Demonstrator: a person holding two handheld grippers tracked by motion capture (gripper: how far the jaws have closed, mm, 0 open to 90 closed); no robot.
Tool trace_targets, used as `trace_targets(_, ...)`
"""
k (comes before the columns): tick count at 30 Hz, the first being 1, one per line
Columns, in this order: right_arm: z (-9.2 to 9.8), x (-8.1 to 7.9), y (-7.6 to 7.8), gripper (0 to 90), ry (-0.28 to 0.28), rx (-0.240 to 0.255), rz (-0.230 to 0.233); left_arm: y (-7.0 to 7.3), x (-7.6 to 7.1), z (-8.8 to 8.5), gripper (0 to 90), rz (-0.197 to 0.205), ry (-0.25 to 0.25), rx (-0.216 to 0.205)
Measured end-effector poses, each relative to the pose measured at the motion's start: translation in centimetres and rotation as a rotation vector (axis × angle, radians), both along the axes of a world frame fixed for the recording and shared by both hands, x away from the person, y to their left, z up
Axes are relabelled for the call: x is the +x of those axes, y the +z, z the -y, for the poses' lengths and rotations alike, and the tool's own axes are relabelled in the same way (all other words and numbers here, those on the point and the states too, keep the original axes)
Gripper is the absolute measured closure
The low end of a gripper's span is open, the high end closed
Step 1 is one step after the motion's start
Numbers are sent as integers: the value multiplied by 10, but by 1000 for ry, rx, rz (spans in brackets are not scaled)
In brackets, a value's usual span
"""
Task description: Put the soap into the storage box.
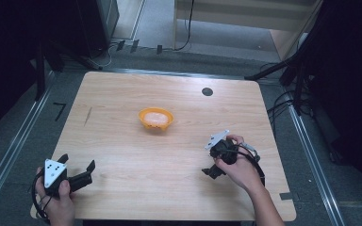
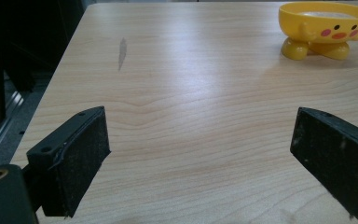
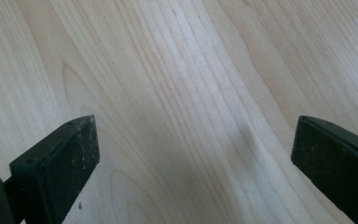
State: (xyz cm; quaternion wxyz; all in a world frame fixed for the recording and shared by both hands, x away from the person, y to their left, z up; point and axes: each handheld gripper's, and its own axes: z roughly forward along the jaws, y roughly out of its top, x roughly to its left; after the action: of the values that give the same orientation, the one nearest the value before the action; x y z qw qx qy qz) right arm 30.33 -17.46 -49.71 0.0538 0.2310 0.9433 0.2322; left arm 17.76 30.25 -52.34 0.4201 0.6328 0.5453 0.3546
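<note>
Setting: a light wooden desk [image 1: 122,155] seen from above, with dark floor and metal rails around it; a person's forearms come in from the near edge.
Bowl: a small yellow-orange bowl [image 1: 156,118] stands upright near the middle of the desk, well apart from both grippers. In the left gripper view the bowl [image 2: 327,29] shows a duck-like face with pink cheeks and an orange beak, and stubby feet under it.
Bowl contents: something pale, whitish-pink, lies inside; the pictures are too soft to tell what it is, possibly a soft or grainy filling.
Left gripper: the left gripper [image 1: 79,165] is held in the person's hand at the near left corner of the desk, jaws spread wide and empty, pointing toward the bowl.
Right gripper: the right gripper [image 1: 212,172] is held at the near right, tilted down at bare desk; in the right gripper view its jaws stand wide apart with nothing between them.
Other marks: a small dark round disc [image 1: 207,92] sits near the far edge, and a faint grey streak [image 1: 88,116] marks the wood at left.
Step in hand: judged from this, the work is at its start, both grippers poised and the bowl untouched.
Next move: likely a reach forward toward the bowl, closing on its rim gently enough to keep it level so the contents stay in.
</note>
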Motion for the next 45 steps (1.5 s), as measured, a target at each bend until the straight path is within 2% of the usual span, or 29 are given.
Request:
trace_targets(11, 18, -16, -6, 16, -28, 1, -3, 0, 0, 0, 50, 3, -1, 6)
trace_targets(19, 37, -27, -9, 16, -73, 40, 10, 0, -1, 1, 50, 4, -2, 8)
trace_targets(23, 52, -32, -9, 16, -106, 76, 28, 0, -1, 1, 50, 4, -1, 8)
trace_targets(24, 60, -34, -10, 16, -121, 104, 37, 0, -1, 1, 50, 4, -2, 9)
trace_targets(26, 63, -36, -10, 16, -138, 106, 33, 0, -1, 1, 50, 2, -2, 11)
trace_targets(27, 70, -37, -12, 15, -144, 115, 47, 0, -1, 1, 50, 3, -2, 11)
trace_targets(33, 87, -44, -17, 16, -186, 138, 60, 0, -1, 2, 50, 5, -1, 15)
trace_targets(38, 104, -53, -26, 0, -221, 183, 68, 0, -1, 2, 50, 0, -2, 23)
trace_targets(39, 111, -57, -30, 0, -239, 212, 71, 0, -1, 2, 50, 0, -3, 23)
trace_targets(45, 129, -68, -38, 0, -294, 259, 94, 0, -1, 3, 50, -2, -6, 32)
